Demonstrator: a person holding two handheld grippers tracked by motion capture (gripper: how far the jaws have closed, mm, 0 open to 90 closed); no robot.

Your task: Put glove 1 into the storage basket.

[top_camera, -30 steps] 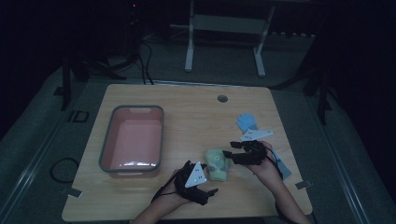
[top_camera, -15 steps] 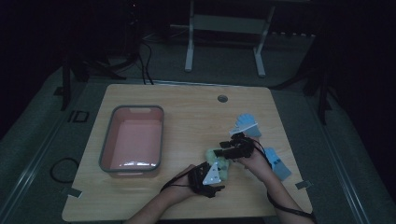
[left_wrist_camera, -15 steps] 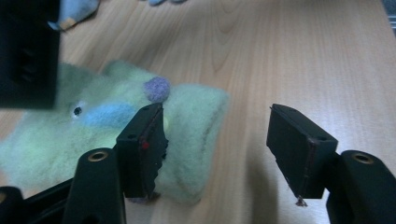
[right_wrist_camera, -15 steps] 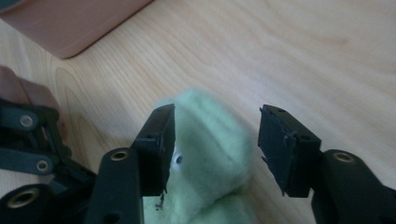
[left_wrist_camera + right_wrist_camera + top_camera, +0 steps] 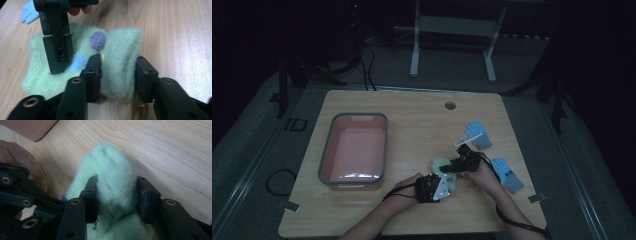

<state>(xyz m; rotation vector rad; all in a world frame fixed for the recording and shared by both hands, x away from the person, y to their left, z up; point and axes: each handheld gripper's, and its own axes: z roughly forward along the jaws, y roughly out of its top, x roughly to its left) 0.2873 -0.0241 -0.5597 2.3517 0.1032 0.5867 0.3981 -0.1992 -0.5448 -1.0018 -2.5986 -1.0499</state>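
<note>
Both hands have closed in on the pale green fuzzy mitten (image 5: 446, 172) over the last second: the left gripper (image 5: 438, 187), earlier standing just clear of it toward the tabletop's near edge, is now against its near side, and the right gripper (image 5: 455, 165), earlier reaching in from the right, has come down onto its far part. Both sets of jaws have just been closing with the cloth between them. In the left gripper view the pads (image 5: 93, 75) pinch a raised fold of the mitten (image 5: 117, 62), narrow and gripping; in the right gripper view the pads (image 5: 145, 200) squeeze a bunched hump of the same mitten (image 5: 112, 180). The mitten lies on the tabletop near the near edge, right of centre, well apart from the pink bin (image 5: 354, 152) toward the left edge. Two blue gloves (image 5: 478, 134) (image 5: 507, 174) lie toward the right edge, untouched. Judgement: a two-handed hold is now secured, so the mitten appears ready for lifting or folding. Risk noted: the fluffy cloth may slip from a shallow pinch.
</note>
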